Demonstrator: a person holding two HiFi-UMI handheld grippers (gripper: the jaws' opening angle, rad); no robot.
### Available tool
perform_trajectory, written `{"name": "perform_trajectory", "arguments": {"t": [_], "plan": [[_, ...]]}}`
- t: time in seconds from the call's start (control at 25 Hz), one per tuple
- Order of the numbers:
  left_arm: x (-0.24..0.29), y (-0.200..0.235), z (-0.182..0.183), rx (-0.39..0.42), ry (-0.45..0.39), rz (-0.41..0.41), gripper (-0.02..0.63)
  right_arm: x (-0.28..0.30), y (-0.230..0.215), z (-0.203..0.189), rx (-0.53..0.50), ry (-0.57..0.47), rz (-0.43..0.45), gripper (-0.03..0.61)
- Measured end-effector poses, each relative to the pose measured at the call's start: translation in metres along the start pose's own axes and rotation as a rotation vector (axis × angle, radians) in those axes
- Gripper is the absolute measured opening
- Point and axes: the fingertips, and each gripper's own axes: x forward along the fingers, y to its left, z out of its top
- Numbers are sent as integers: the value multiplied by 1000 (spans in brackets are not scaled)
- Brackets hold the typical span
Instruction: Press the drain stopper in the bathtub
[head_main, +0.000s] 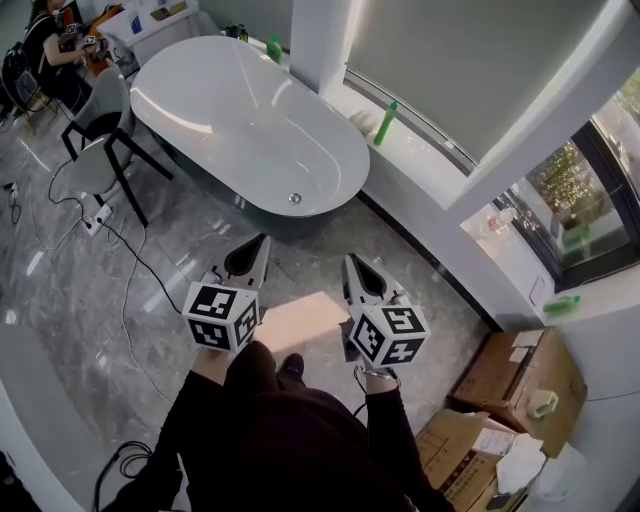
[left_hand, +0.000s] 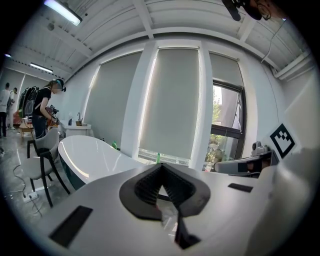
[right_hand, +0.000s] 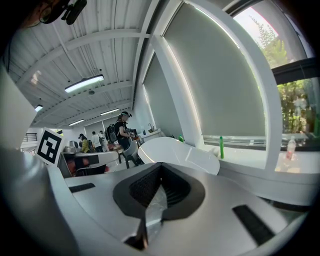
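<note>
The white oval bathtub (head_main: 230, 115) stands on the grey floor ahead of me, with the round metal drain stopper (head_main: 294, 198) at its near end. My left gripper (head_main: 263, 240) and right gripper (head_main: 349, 260) are held side by side well short of the tub and point toward it. Both are shut, with nothing between the jaws. The left gripper view looks past its closed jaws to the tub (left_hand: 92, 156), as does the right gripper view (right_hand: 172, 150). The stopper is not visible in either gripper view.
A grey chair (head_main: 101, 130) stands left of the tub, with a power strip (head_main: 97, 213) and cables on the floor. Green bottles (head_main: 385, 122) stand on the windowsill. Cardboard boxes (head_main: 520, 378) sit at the right. A person (head_main: 48, 45) works at the far left.
</note>
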Motion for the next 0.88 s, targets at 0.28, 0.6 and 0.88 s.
{"name": "perform_trajectory", "arguments": {"t": [0.28,0.6,0.88], "plan": [[20,2,7,28,17,-13,8,15,-10,4,16,11,7,2],[68,28,9,20,27,-28,8,61,-25,16,0,39,1,2],[136,78,16,29,49,-57,8,134,-43,32,-10,75,-20,2]]}}
